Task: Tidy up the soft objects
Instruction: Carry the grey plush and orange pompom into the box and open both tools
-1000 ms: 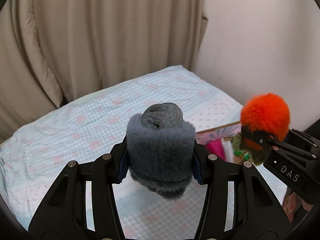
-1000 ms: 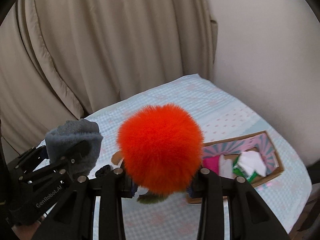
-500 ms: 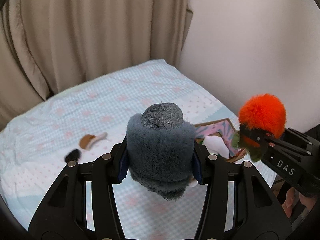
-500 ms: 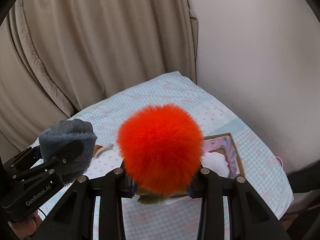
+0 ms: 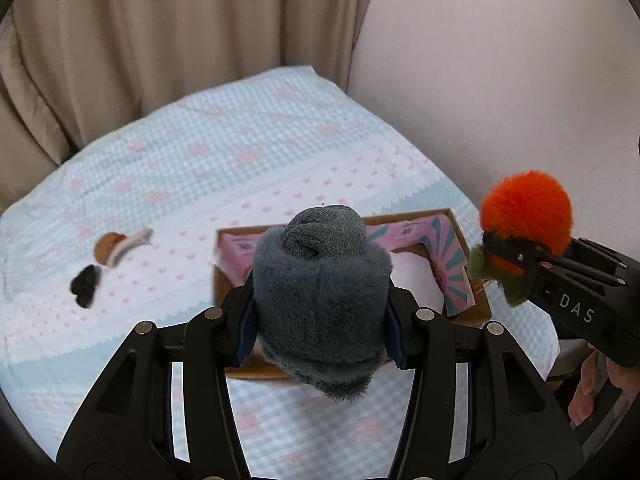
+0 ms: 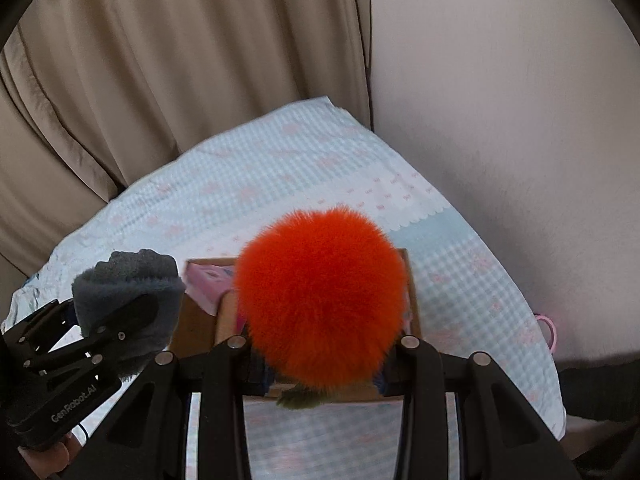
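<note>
My left gripper (image 5: 322, 322) is shut on a rolled grey fuzzy sock (image 5: 320, 288), held above a cardboard box (image 5: 466, 240) with a pink lining that lies on the bed. A white soft item (image 5: 416, 276) lies inside the box. The right gripper (image 6: 320, 364) is shut on an orange furry pom-pom toy (image 6: 320, 296) with a green part underneath, also over the box (image 6: 412, 280). From the left wrist view the orange toy (image 5: 526, 210) hangs to the right of the box. The grey sock (image 6: 128, 292) shows at the left of the right wrist view.
The bed (image 5: 240, 152) has a light blue checked cover with pink marks. A brown and striped small item (image 5: 120, 246) and a black small item (image 5: 84, 280) lie left of the box. Beige curtains (image 5: 160, 40) and a pale wall (image 5: 500, 60) stand behind. A pink ring (image 6: 548, 330) hangs past the bed's right edge.
Both grippers moved forward and down over the bed with their loads still held. The box now lies right under them, and the two small items came into view at the left.
</note>
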Available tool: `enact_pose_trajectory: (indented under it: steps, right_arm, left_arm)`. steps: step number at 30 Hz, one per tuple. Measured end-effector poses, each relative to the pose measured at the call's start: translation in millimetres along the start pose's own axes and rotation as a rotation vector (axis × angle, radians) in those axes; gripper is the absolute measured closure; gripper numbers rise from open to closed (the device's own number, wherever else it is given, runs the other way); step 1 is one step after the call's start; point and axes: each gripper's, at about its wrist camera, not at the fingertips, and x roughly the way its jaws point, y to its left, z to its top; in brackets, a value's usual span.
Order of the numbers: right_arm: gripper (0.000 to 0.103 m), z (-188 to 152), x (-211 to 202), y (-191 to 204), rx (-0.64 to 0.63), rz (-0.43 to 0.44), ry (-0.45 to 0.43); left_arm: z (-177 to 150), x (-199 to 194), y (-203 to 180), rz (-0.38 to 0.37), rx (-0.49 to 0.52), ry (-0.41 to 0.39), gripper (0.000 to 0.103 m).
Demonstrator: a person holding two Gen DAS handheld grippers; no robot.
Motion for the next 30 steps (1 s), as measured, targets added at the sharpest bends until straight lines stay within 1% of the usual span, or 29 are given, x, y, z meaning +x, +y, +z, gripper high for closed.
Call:
enact_pose_trajectory:
  steps: [3,9,13,16,17,18,19,20,21,22,23,25,30]
  right_arm:
    - [0.07,1.9,22.9,-15.5,-0.003,0.009,0.037]
    - [0.07,1.8,76.1,-41.8,-0.003,0.026,0.12]
    - [0.07,3.0,104.0,-50.4,0.027,0.037,0.19]
    - [0.07,6.8,124.4,-57.1,0.062,0.042,0.239]
    - [0.07,7.8,130.1,-59.0,0.074,0.044,0.254]
    - [0.07,8.8,137.7,-61.3,0.089,0.043,0.277]
    - [0.068,8.6,142.1,-63.1,0.098,0.042,0.291]
    - [0.056,8.8,146.5,-64.8,0.109,0.041,0.301]
    - [0.05,10.1,149.5,-65.2,0.117,0.044,0.302]
    - [0.035,11.5,150.8,-65.6,0.126,0.06,0.296]
    - [0.018,13.9,151.6,-65.6,0.131,0.082,0.293]
    - [0.002,16.7,152.5,-63.0,0.144,0.139,0.307]
    - [0.001,20.8,152.6,-50.4,0.104,0.107,0.311]
  left_arm:
    - [-0.8,26.5,-11.5,0.005,-0.001,0.033,0.056]
    - [-8.2,83.2,-20.6,0.027,-0.002,0.137,0.056]
    - [-9.2,120.5,-24.0,0.026,0.005,0.21,0.056]
    - [-6.0,142.8,-26.1,0.018,0.023,0.249,0.056]
    - [-4.3,147.2,-27.4,0.018,0.028,0.258,0.055]
    - [-2.8,152.0,-28.2,0.027,0.036,0.269,0.046]
    - [-1.4,156.1,-28.7,0.035,0.044,0.279,0.04]
    - [-0.2,158.0,-29.2,0.038,0.049,0.284,0.024]
    - [0.4,158.3,-28.0,0.038,0.051,0.287,0.007]
    - [1.3,157.3,-26.6,0.038,0.053,0.285,0.0]
    - [1.4,156.0,-26.0,0.047,0.058,0.282,0.0]
    - [-0.6,156.6,-25.5,0.055,0.066,0.303,0.0]
    - [-6.0,152.3,-19.7,0.045,0.051,0.321,0.0]
